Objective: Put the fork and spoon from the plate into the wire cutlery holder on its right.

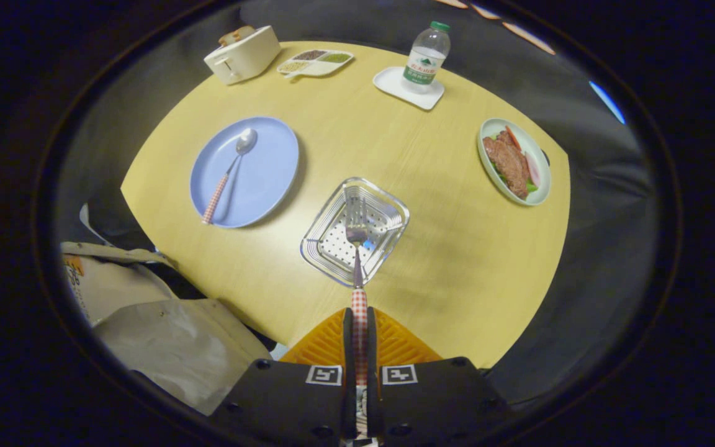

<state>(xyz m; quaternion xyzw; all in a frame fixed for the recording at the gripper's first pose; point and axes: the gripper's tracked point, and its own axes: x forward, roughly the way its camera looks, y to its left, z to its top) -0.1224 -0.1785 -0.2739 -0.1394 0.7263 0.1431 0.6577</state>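
- Even overhead light falls on the table (444,261); its middle is bright and the surroundings are dim.
- Soft shadows lie right of the plate (264,167) and the holder (388,214).
- The holder and the bottle (426,59) glint.
- Fisheye bending curves the table's edges.
- The gripper (359,323), clamped on the fork (357,248), is slightly soft.

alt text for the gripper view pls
The gripper is shut on a fork, holding it tines-forward above the wire cutlery holder. A spoon lies on the blue plate to the left, on a yellow table.
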